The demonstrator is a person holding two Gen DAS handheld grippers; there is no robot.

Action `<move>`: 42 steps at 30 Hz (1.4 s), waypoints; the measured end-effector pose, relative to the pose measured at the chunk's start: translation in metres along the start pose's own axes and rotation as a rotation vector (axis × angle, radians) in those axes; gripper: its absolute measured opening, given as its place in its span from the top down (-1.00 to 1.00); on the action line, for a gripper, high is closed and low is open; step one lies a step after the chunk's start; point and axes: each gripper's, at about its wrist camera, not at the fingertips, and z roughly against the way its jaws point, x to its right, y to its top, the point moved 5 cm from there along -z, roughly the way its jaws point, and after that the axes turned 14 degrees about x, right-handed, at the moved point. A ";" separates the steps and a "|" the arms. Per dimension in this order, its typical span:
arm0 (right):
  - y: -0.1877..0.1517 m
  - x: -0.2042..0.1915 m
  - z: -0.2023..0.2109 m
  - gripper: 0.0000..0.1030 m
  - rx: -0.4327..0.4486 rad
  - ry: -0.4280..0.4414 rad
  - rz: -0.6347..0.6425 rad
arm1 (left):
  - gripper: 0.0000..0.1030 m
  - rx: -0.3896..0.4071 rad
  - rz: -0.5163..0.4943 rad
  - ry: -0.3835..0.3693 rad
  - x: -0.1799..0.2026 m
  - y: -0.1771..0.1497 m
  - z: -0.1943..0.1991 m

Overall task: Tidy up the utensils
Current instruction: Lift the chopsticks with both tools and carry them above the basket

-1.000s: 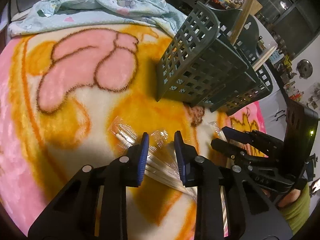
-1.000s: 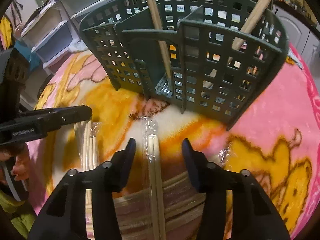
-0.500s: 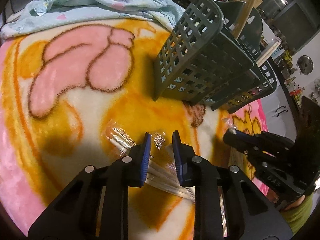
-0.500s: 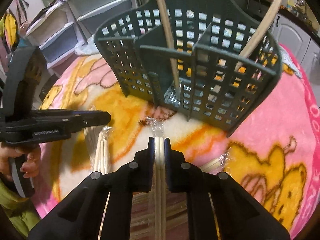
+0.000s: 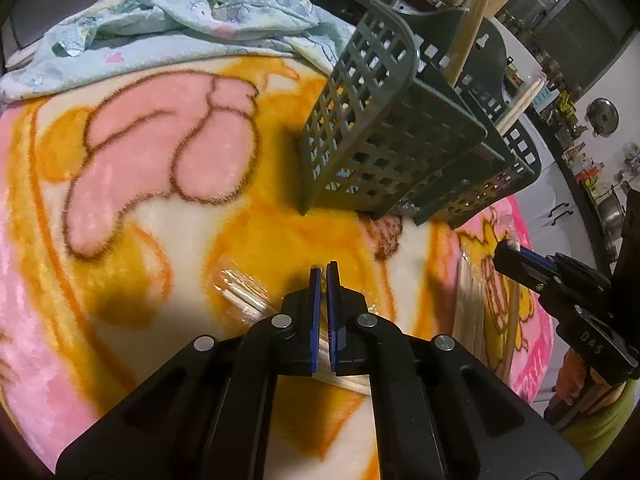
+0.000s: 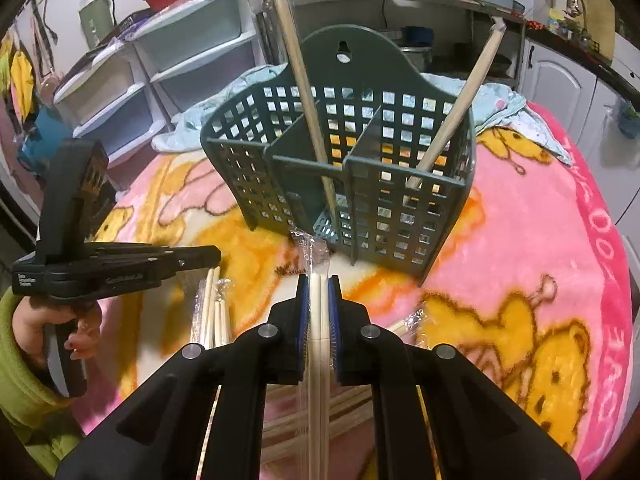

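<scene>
Right hand-held gripper (image 6: 319,279): jaws just closed in, now narrow and clamped on a cellophane-wrapped pair of pale chopsticks (image 6: 317,320), raised off the plush pink-and-yellow cartoon blanket covering the bench (image 6: 520,248) and aimed at the grey-green lattice plastic caddy (image 6: 400,216), which stands toward the bench's far edge.

Left hand-held gripper (image 5: 323,267): shut, low over a clear-wrapped packet of sticks (image 5: 240,294); cannot tell whether any film is pinched.

- Lift higher before travelling, so the leading tip clears the caddy's front wall.
- Tilt the pair toward upright, tip down.
- Pick one compartment and centre over it; watch the leaning wooden sticks (image 6: 304,100) already in the middle and right cells.
- Lower until the tip is well inside, then release; avoid dropping from above, since the light caddy probably tips easily on soft plush.
</scene>
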 end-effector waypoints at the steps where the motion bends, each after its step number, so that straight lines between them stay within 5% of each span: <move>1: 0.000 0.000 0.001 0.82 0.004 -0.001 0.001 | 0.98 0.003 0.002 -0.001 -0.001 0.002 0.001; 16: 0.017 -0.007 0.025 0.89 0.080 0.005 0.011 | 1.00 0.108 -0.018 -0.044 0.010 0.030 0.041; 42: 0.067 -0.009 0.099 0.89 0.357 -0.018 0.007 | 1.00 0.305 -0.225 -0.199 0.120 0.080 0.114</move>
